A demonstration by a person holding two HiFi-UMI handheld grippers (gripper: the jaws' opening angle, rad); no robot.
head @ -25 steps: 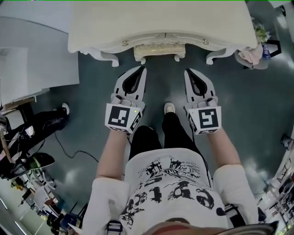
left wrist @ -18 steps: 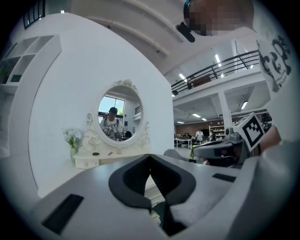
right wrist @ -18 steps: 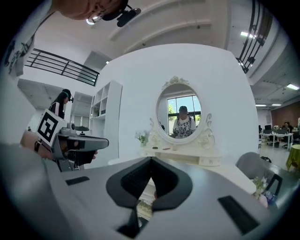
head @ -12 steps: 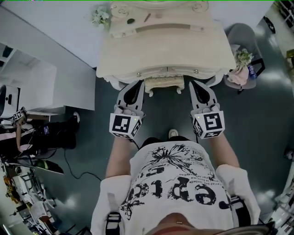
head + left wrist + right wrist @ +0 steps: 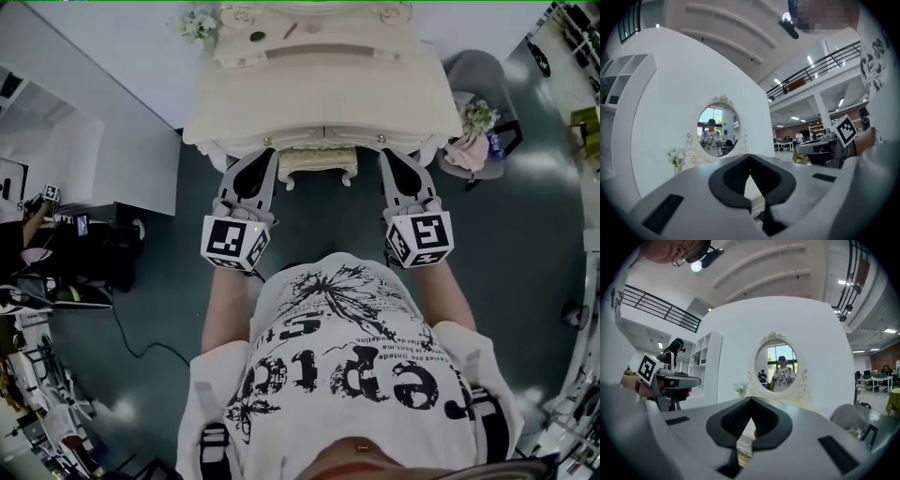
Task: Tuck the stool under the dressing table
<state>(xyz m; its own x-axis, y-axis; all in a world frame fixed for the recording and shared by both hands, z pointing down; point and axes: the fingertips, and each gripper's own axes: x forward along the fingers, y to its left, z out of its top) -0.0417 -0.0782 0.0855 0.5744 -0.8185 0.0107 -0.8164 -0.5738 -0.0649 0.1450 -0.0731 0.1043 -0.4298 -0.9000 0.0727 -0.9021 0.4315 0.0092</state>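
The cream dressing table (image 5: 319, 94) stands straight ahead in the head view, with its oval mirror (image 5: 715, 130) (image 5: 780, 366) showing in both gripper views. The cream stool (image 5: 317, 163) shows only as a strip of seat under the table's front edge. My left gripper (image 5: 263, 156) (image 5: 750, 156) hangs just left of that strip and my right gripper (image 5: 387, 156) (image 5: 751, 399) just right of it. Both are shut with nothing in them, tips near the table edge. Neither touches the stool as far as I can see.
A grey chair (image 5: 483, 75) with flowers and a pink cloth (image 5: 466, 150) stands right of the table. A white cabinet (image 5: 75, 141) and a seated person (image 5: 37, 244) are at the left. A cable (image 5: 141, 337) lies on the dark floor. A flower vase (image 5: 199, 23) is on the tabletop.
The person has stepped toward the table. Both grippers have moved forward from the open floor to flank the stool at the table's front edge.
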